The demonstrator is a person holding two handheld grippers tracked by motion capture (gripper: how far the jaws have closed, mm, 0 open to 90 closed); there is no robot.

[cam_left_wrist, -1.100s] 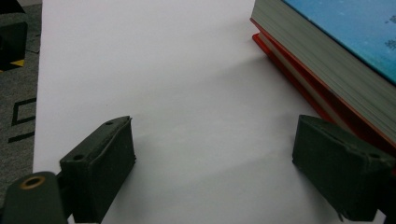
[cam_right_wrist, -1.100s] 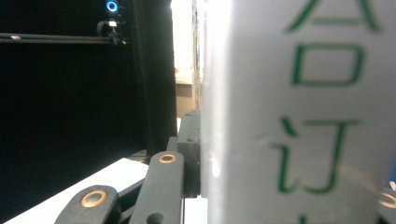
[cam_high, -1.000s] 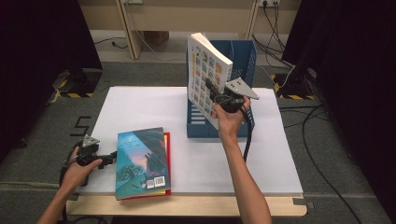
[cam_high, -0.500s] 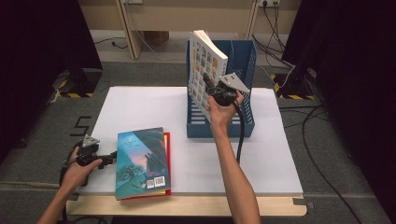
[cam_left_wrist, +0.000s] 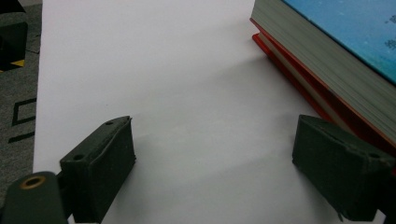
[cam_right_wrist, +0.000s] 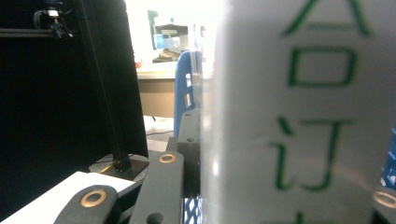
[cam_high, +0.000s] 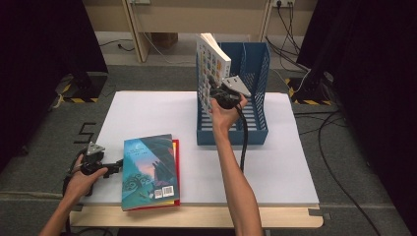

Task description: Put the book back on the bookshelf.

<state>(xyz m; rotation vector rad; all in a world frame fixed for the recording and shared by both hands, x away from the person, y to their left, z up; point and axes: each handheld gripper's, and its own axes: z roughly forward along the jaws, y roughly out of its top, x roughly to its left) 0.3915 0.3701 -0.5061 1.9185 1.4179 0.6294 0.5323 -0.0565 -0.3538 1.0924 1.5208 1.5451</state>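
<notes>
Blue plastic walls of the file holder (cam_high: 255,132) wait under the white book (cam_high: 212,59) that my right gripper (cam_high: 216,93) clamps by its lower edge; in the right gripper view one dark jaw presses flat against the glossy cover (cam_right_wrist: 299,116) with its green print. I hold the book nearly upright, leaning a little, at the holder's left wall, so that, as I judge it, it can slide down to stand on its edge inside. It hangs above the holder's slatted floor, not yet resting there as far as I can tell. My left gripper (cam_high: 114,167) lies low on the white table (cam_high: 285,162), jaws spread wide and holding nothing, just beside the stack of a teal book (cam_high: 149,169) on a red book (cam_left_wrist: 299,79), probably ready to take the next one.
</notes>
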